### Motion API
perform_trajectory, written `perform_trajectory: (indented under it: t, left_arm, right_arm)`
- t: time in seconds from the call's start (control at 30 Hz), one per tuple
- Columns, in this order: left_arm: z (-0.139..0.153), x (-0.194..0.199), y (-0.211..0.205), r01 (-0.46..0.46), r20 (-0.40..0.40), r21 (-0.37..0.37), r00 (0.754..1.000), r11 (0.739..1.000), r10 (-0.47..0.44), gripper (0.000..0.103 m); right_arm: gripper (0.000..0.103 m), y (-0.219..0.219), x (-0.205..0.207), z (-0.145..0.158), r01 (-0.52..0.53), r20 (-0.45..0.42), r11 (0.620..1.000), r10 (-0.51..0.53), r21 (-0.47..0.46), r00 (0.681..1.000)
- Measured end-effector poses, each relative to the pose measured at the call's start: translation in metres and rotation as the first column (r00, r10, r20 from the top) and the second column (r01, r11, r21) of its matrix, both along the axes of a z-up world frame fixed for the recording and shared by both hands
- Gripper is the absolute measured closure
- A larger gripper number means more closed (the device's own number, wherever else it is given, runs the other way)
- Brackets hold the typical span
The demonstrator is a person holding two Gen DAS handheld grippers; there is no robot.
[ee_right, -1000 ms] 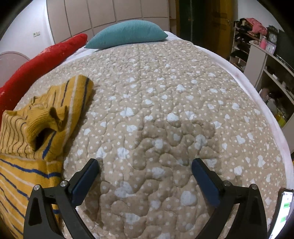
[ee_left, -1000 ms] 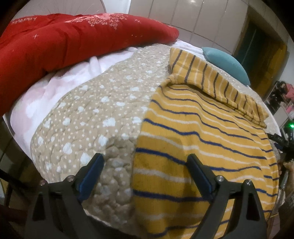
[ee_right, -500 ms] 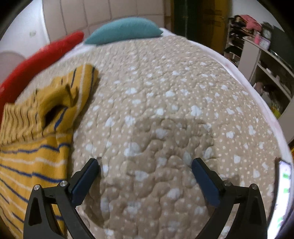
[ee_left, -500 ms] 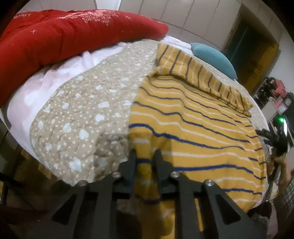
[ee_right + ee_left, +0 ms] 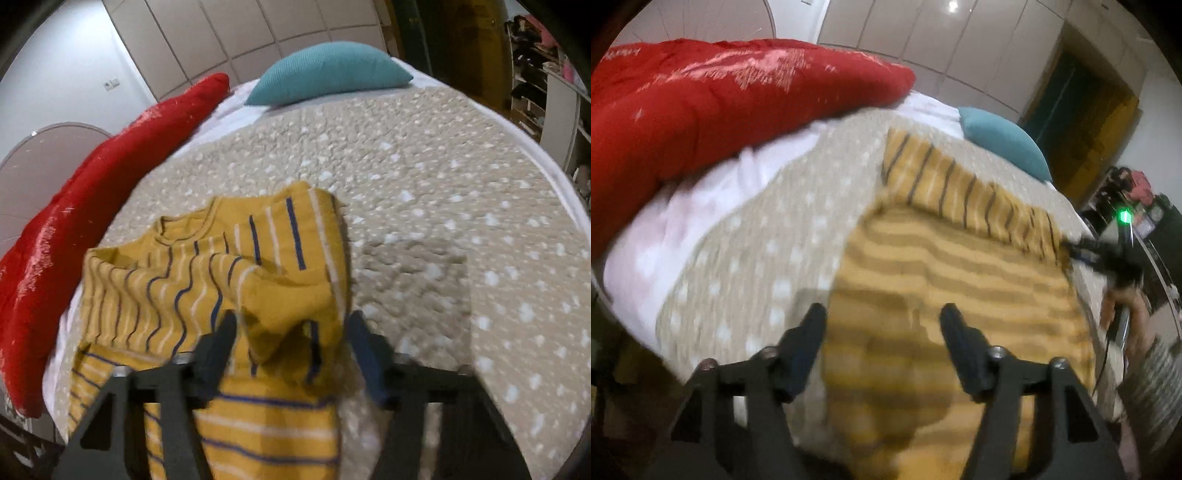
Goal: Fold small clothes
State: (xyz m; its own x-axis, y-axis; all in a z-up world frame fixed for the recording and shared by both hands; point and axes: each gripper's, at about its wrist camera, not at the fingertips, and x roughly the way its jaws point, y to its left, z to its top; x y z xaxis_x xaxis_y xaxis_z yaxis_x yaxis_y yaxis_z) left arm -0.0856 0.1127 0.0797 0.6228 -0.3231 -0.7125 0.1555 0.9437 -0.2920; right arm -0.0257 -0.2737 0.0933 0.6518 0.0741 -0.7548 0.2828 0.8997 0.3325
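Observation:
A mustard-yellow sweater with blue and white stripes lies spread on the quilted bed. My left gripper hovers just above its near hem. Its jaws are opening, and the cloth lies under them without the pads pressing on it. The picture is blurred. My right gripper is at the sweater's folded sleeve end. Its jaws are closing with a bunched fold of the sleeve between them; the pads stand at the fold's two sides. In the left wrist view the right gripper shows at the sweater's far right edge, held by a hand.
The beige dotted quilt covers the bed. A red duvet is heaped along the left side over a white-pink sheet. A teal pillow lies at the head. Shelves stand past the bed's right edge.
The left gripper was open, then shut on the hem; now its jaws are apart again and it has lifted. The right gripper moved left from the bare quilt to the sleeve, and its jaws narrowed.

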Motion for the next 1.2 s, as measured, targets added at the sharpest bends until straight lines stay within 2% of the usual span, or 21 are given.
perform_trajectory:
  t: [0.07, 0.13, 0.2, 0.27, 0.37, 0.4, 0.43, 0.47, 0.5, 0.53, 0.6, 0.67, 0.8, 0.9, 1.0, 1.07, 1.13, 1.2]
  left_arm:
    - [0.006, 0.033, -0.011, 0.023, 0.005, -0.007, 1.000, 1.000, -0.023, 0.039]
    - [0.007, 0.072, -0.026, 0.045, 0.011, 0.002, 0.999, 0.999, -0.045, 0.028]
    - [0.001, 0.125, -0.043, 0.060, 0.009, 0.015, 0.998, 0.998, -0.060, 0.024]
    - [-0.014, 0.173, -0.057, 0.060, -0.033, 0.013, 0.998, 0.998, -0.060, 0.024]
    - [-0.037, 0.225, -0.075, 0.082, -0.114, 0.012, 0.990, 0.997, -0.080, 0.024]
    - [-0.045, 0.239, -0.084, 0.109, -0.145, 0.021, 0.984, 0.994, -0.105, 0.031]
    - [-0.048, 0.246, -0.090, 0.138, -0.165, 0.022, 0.977, 0.990, -0.132, 0.073]
    - [-0.054, 0.254, -0.096, 0.166, -0.213, 0.034, 0.965, 0.986, -0.155, 0.094]
    - [-0.054, 0.256, -0.095, 0.161, -0.235, 0.036, 0.961, 0.986, -0.149, 0.094]
    - [-0.049, 0.256, -0.088, 0.153, -0.222, 0.022, 0.964, 0.988, -0.144, 0.094]
    - [-0.043, 0.254, -0.077, 0.128, -0.205, 0.051, 0.972, 0.990, -0.115, 0.094]
    - [-0.046, 0.253, -0.064, 0.103, -0.227, 0.038, 0.970, 0.994, -0.092, 0.093]
    - [-0.058, 0.249, -0.052, 0.048, -0.220, 0.054, 0.975, 0.997, -0.035, 0.089]
    - [-0.052, 0.237, -0.042, -0.002, -0.196, 0.029, 0.980, 1.000, 0.008, 0.084]
    - [-0.038, 0.208, -0.036, -0.022, -0.165, 0.060, 0.986, 0.998, 0.032, 0.081]
    - [-0.025, 0.180, -0.035, -0.009, -0.135, 0.095, 0.991, 0.995, 0.022, 0.073]
    - [-0.014, 0.151, -0.032, 0.000, -0.086, 0.133, 0.996, 0.991, 0.011, 0.055]
    - [-0.009, 0.132, -0.028, 0.007, -0.069, 0.148, 0.998, 0.989, 0.003, 0.046]
  right_arm:
    - [0.058, -0.002, 0.008, -0.009, 0.012, 0.001, 1.000, -0.012, -0.025, 1.000]
    - [0.058, -0.005, 0.010, -0.019, 0.005, 0.016, 1.000, -0.005, -0.013, 1.000]
    - [0.054, -0.009, 0.007, -0.027, 0.000, 0.045, 1.000, 0.000, 0.003, 0.999]
    - [0.049, -0.013, 0.004, -0.034, -0.015, 0.077, 1.000, 0.013, 0.026, 0.997]
    - [0.042, -0.017, 0.001, -0.043, -0.034, 0.126, 0.996, 0.024, 0.077, 0.992]
    - [0.042, -0.018, 0.000, -0.044, -0.040, 0.140, 0.995, 0.027, 0.091, 0.990]
    - [0.041, -0.020, -0.002, -0.045, -0.045, 0.155, 0.993, 0.028, 0.109, 0.987]
    - [0.040, -0.021, -0.002, -0.046, -0.049, 0.162, 0.991, 0.028, 0.121, 0.986]
    - [0.039, -0.022, -0.003, -0.046, -0.052, 0.169, 0.990, 0.029, 0.133, 0.985]
    - [0.037, -0.023, -0.003, -0.047, -0.058, 0.177, 0.987, 0.032, 0.147, 0.984]
    - [0.034, -0.025, -0.002, -0.048, -0.069, 0.190, 0.983, 0.037, 0.168, 0.981]
    - [0.028, -0.026, -0.001, -0.048, -0.087, 0.204, 0.979, 0.048, 0.182, 0.978]
    - [0.026, -0.029, -0.002, -0.049, -0.100, 0.225, 0.972, 0.051, 0.211, 0.973]
    - [0.025, -0.032, -0.004, -0.050, -0.103, 0.234, 0.968, 0.048, 0.229, 0.971]
    - [0.024, -0.039, -0.007, -0.053, -0.114, 0.253, 0.956, 0.044, 0.271, 0.967]
    - [0.024, -0.044, -0.010, -0.054, -0.117, 0.262, 0.949, 0.039, 0.292, 0.964]
    - [0.024, -0.046, -0.012, -0.056, -0.119, 0.267, 0.945, 0.035, 0.305, 0.963]
    - [0.024, -0.045, -0.014, -0.055, -0.115, 0.266, 0.944, 0.030, 0.310, 0.964]
